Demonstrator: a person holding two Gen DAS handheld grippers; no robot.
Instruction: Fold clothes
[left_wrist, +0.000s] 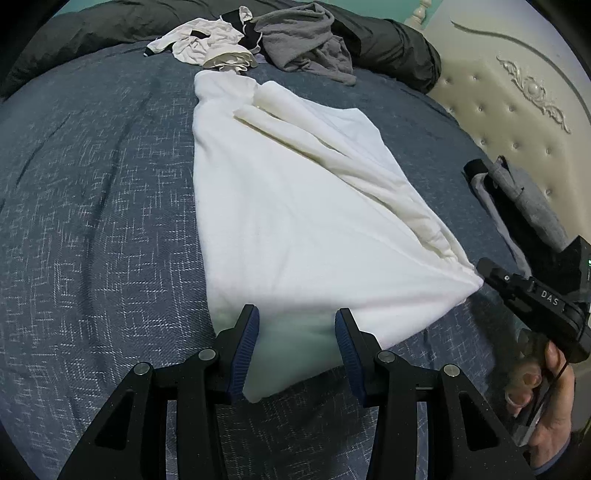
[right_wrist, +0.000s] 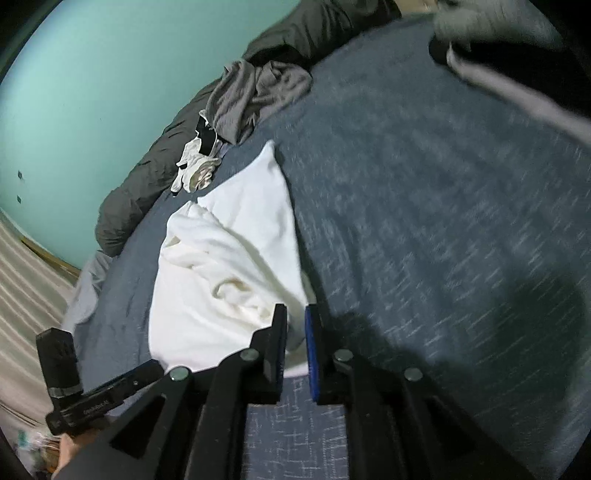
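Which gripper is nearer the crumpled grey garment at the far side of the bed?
Neither clearly. The grey garment lies far beyond both: the left gripper straddles the white garment's near edge, and the right gripper is at its near corner.

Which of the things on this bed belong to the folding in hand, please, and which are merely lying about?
In hand:
- white garment
- left hand-held gripper, open around its near edge
- right hand-held gripper, pinching its corner

Lying about:
- grey garment
- cream-and-black clothes
- dark quilt
- dark clothes by the headboard
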